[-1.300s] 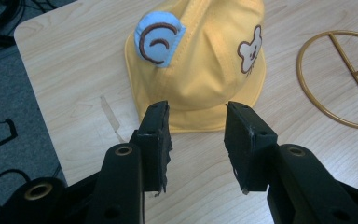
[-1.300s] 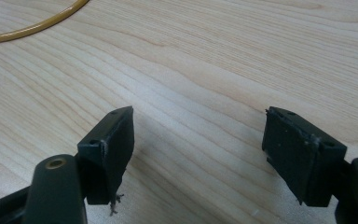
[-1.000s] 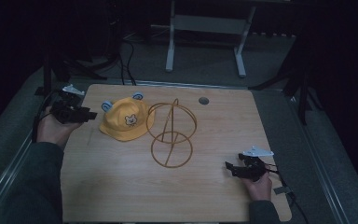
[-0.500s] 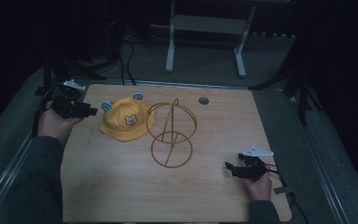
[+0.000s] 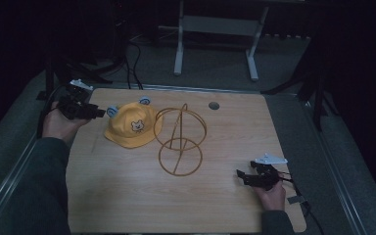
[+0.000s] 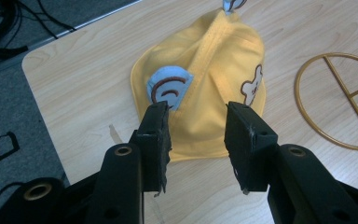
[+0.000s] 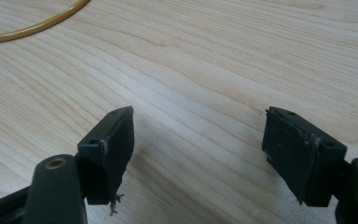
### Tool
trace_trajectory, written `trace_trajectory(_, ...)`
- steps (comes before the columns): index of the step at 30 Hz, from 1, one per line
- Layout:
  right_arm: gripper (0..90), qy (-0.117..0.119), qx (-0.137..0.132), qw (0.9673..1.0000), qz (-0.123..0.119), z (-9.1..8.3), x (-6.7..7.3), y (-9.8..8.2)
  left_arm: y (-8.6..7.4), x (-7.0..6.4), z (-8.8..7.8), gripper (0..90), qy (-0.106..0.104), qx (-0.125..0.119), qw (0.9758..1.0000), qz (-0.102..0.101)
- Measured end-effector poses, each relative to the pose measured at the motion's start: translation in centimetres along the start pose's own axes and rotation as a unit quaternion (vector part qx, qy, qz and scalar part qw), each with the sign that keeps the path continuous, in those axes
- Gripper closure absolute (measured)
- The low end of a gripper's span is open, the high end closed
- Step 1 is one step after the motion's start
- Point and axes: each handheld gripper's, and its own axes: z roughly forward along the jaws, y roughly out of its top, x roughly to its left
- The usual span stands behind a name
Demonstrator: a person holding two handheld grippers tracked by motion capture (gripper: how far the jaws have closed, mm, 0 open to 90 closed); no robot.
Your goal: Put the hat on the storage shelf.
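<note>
Wooden table [image 5: 127, 196], dark room. Left gripper [image 6: 198, 126] moved little closer to yellow hat [image 6: 214, 70], jaws apart, hat just ahead, ungrasped. Right gripper [image 7: 198, 140] idle, jaws wide apart.

wooden table [image 5: 127, 196] | round hole [image 5: 214, 105] (far edge) | metal stand legs [image 5: 178, 49] behind

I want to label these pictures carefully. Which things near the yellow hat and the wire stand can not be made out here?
- Yellow hat: in the left gripper view the near brim is hidden behind the left hand-held gripper.
- Wire stand: the right edge of the left gripper view cuts its base ring; the top edge of the right gripper view leaves one arc.
- Bear face on the hat: too small in the high view.
</note>
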Motion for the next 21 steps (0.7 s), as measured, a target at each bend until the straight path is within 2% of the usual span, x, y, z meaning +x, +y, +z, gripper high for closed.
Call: trace_trajectory(21, 25.0, 0.001, 0.000, 1.0000, -0.001, 0.0, 0.0, 0.0, 1.6, 0.3, 1.2, 58.8, -0.012, 0.009, 0.9999, -0.001)
